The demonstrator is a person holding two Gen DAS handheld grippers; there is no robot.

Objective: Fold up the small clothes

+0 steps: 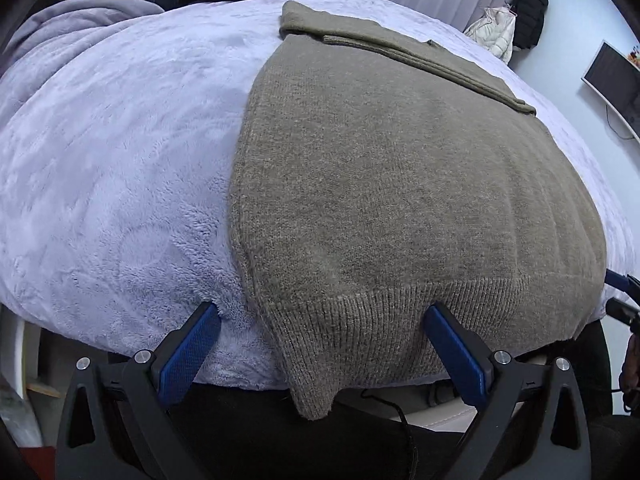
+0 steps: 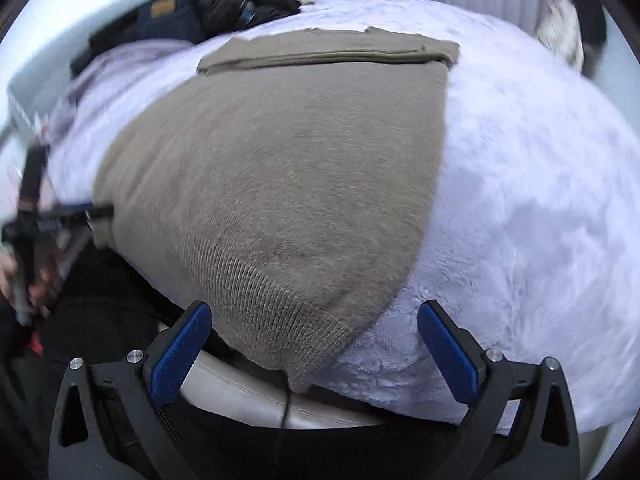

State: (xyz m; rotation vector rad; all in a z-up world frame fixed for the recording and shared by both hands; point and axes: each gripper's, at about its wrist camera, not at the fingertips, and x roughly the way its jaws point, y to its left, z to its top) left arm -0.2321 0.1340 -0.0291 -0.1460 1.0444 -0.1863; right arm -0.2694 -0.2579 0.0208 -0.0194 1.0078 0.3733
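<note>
lavender fleece blanket (image 1: 120, 160) over bed, olive knit sweater (image 1: 400, 180) flat on it, ribbed hem hanging off near edge. left gripper (image 1: 322, 320) and right gripper (image 2: 314, 322) spread wide, gripping nothing, each straddling a hem corner.

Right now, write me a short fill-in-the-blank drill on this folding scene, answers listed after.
1. The sweater is colored ____.
2. It lies on a fluffy ____ blanket.
3. The left tool and right tool both have their jaws ____.
4. Each tool faces a corner of the sweater's ribbed ____.

Answers: olive-brown; lavender; open; hem
</note>
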